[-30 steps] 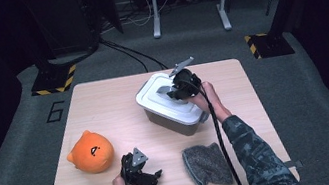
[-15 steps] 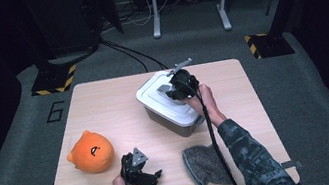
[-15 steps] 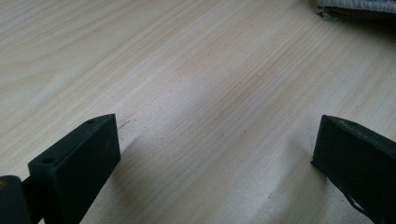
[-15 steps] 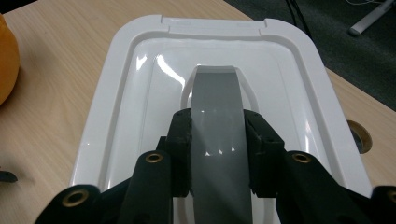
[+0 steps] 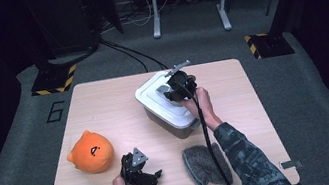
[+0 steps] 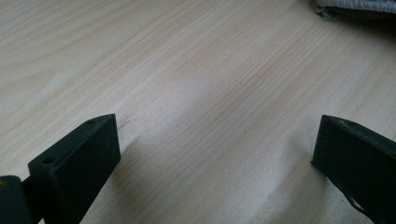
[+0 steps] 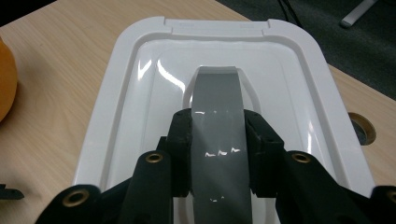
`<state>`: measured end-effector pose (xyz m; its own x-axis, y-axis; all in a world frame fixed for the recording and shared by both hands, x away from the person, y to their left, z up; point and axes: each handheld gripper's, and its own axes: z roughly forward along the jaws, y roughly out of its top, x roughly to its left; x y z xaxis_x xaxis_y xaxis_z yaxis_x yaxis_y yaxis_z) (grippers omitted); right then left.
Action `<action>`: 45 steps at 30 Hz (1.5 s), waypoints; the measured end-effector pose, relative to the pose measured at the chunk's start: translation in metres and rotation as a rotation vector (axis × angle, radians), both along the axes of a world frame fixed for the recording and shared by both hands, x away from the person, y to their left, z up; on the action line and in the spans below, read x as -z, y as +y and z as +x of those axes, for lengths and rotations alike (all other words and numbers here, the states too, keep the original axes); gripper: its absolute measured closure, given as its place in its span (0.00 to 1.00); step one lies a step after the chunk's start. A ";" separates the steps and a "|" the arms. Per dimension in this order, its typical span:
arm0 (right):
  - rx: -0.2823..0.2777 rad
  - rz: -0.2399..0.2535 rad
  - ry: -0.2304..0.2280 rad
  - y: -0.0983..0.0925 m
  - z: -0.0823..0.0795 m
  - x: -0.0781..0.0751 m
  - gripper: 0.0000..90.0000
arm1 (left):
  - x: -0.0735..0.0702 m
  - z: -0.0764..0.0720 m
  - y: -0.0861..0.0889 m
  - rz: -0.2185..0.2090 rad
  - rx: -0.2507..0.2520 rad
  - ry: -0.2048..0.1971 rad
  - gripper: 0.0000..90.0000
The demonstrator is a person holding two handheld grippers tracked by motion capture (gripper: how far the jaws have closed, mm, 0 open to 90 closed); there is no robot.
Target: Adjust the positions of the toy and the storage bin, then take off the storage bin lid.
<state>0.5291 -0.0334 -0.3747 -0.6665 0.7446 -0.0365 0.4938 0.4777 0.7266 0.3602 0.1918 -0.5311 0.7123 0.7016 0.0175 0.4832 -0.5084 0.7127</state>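
Note:
A white lid (image 5: 155, 95) covers a grey bin (image 5: 178, 126) at the table's middle back. Along the lid's centre runs a grey handle (image 7: 217, 107). My right gripper (image 5: 178, 89) reaches down onto it from above. In the right gripper view, that gripper (image 7: 218, 154) is shut on the handle, its pads (image 7: 183, 149) pressing both sides of the grey strip. My left gripper (image 5: 155, 175) rests on the table near the front edge. Its jaws stand wide open over bare wood, with nothing between them, in the left gripper view (image 6: 215, 154).
An orange plush toy (image 5: 90, 151) lies at the front left. A grey cloth (image 5: 205, 165) lies at the front right, and its edge (image 6: 355, 5) shows ahead of the left jaws. A cable hole (image 7: 362, 127) sits in the tabletop (image 5: 104, 107) beside the bin.
The right gripper has shifted slightly to the left on the lid's handle, still shut on it. The left gripper, the plush toy and the cloth have not moved.

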 end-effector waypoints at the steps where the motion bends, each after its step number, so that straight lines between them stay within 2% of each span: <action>1: -0.001 -0.003 0.002 0.000 0.000 0.000 0.74 | 0.000 0.000 0.000 0.000 0.000 0.000 0.00; 7: 0.018 0.006 0.002 0.003 -0.002 0.000 0.74 | 0.000 0.000 0.000 0.000 0.000 0.000 0.00; 20: 0.015 0.004 -0.004 0.003 -0.003 0.000 0.74 | 0.000 0.000 0.000 0.000 0.000 0.000 0.00; 32: 0.012 0.000 -0.043 -0.003 -0.006 -0.015 0.74 | 0.000 0.000 0.000 -0.001 -0.002 -0.002 0.00; 33: 0.024 0.006 -0.032 -0.003 -0.007 -0.016 0.74 | 0.000 0.000 0.000 -0.002 -0.002 0.000 0.00; 34: 0.015 0.003 -0.043 -0.004 -0.006 -0.017 0.74 | 0.000 0.000 0.000 -0.002 -0.002 0.000 0.00; 40: 0.021 0.005 -0.046 -0.010 -0.007 -0.022 0.74 | 0.000 0.000 0.000 0.000 0.000 0.000 0.00; 43: 0.032 0.022 -0.060 -0.013 -0.009 -0.028 0.74 | 0.000 0.000 0.000 0.000 0.000 0.000 0.00; 45: 0.043 0.025 -0.049 -0.015 -0.011 -0.031 0.74 | 0.000 0.000 0.000 0.000 0.000 0.000 0.00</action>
